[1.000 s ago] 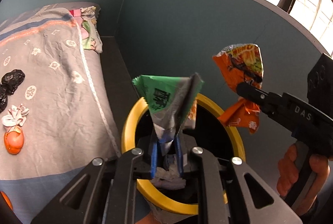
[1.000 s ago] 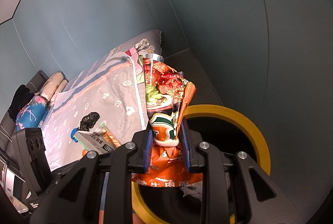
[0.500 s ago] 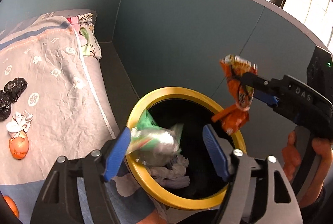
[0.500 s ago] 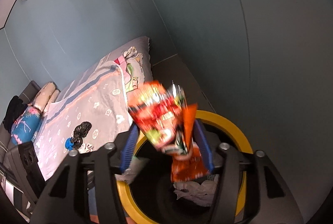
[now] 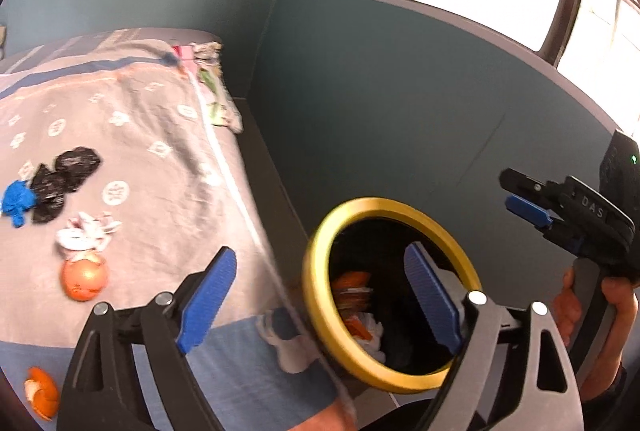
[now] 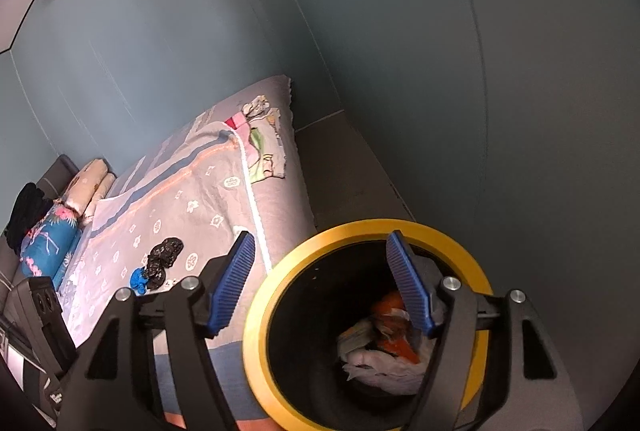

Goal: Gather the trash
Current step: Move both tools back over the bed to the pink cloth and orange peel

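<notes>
A black bin with a yellow rim (image 5: 384, 202) (image 6: 360, 227) stands on the floor beside the bed. Inside lie an orange wrapper (image 5: 352, 287) (image 6: 394, 327) and white crumpled paper (image 6: 376, 363). My left gripper (image 5: 318, 255) hangs over the bed's edge and the bin's left rim; its jaws are opening and nothing is between them. My right gripper (image 6: 320, 237) (image 5: 509, 189) is above the bin, jaws opening, also empty. On the bedspread lie black crumpled bags (image 5: 64, 175) (image 6: 164, 255), a blue scrap (image 5: 16, 199), white paper (image 5: 86, 233) and an orange round piece (image 5: 84, 277).
The grey patterned bedspread (image 5: 140, 135) fills the left. Orange peel (image 5: 40, 391) lies at its near edge. Pillows (image 6: 84, 183) sit at the far end. A teal wall (image 6: 440, 111) closes in behind the bin, with a narrow strip of dark floor (image 6: 344, 171) between.
Both grippers opened. The green-grey wrapper fell from the left one and the orange wrapper from the right one into the bin. The left gripper swung left, toward the bed.
</notes>
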Demonstrator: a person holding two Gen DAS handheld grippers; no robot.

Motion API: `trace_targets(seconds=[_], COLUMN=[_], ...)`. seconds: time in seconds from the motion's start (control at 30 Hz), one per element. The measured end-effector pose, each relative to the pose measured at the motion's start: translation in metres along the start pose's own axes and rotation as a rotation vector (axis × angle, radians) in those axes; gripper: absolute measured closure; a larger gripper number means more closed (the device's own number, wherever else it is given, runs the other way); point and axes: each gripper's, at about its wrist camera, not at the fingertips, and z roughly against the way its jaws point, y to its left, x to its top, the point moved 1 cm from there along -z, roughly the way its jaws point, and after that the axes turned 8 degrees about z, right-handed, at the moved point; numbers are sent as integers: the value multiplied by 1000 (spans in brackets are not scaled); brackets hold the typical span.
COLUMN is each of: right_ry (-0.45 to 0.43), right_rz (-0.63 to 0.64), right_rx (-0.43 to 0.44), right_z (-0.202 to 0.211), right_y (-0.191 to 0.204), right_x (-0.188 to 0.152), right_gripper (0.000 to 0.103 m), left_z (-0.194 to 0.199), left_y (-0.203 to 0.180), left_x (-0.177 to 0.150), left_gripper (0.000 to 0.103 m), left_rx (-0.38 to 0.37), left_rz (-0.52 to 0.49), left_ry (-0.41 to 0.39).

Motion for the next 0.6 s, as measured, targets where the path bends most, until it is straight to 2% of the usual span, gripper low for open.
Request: trace_targets(seconds=[0.23,0.6], right_ry=[10,56], right_rz=[46,156], right_rx=[53,181], right_z=[-8,-36], right_y=[35,129], right_x=[2,-5], right_gripper=[34,30], left_z=[42,106], left_y=[45,111], left_x=[5,1], left_gripper=[16,14], left_rx=[82,231], left_rz=[45,70], left_ry=[-65,-133])
